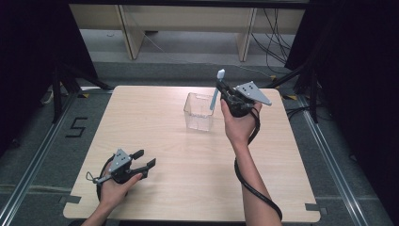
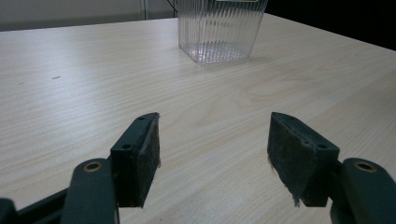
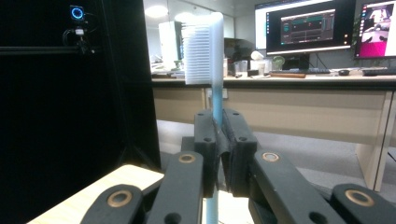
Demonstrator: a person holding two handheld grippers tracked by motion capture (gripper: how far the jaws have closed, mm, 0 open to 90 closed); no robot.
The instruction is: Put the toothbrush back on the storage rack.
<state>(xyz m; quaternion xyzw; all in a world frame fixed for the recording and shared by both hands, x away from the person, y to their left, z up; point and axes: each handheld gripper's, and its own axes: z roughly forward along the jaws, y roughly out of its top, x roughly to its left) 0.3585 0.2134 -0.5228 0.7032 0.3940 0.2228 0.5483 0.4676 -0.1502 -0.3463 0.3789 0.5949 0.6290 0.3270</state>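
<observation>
R gripper (image 1: 224, 94) is clamped on toothbrush (image 1: 217, 89), held upright, bristles up, handle end just above clear container (image 1: 198, 111) directly below. L gripper (image 1: 143, 159) is rested spread, empty, well apart.

- One toothbrush (image 1: 217, 89), right of the frame's centre.
- One clear ribbed container (image 1: 198, 111), at centre.
- Two hand-held grippers: left hand-held gripper (image 1: 147, 159), right hand-held gripper (image 1: 219, 89).
- One worktop (image 1: 155, 122).

Black "5" on the floor (image 1: 76, 127)
</observation>
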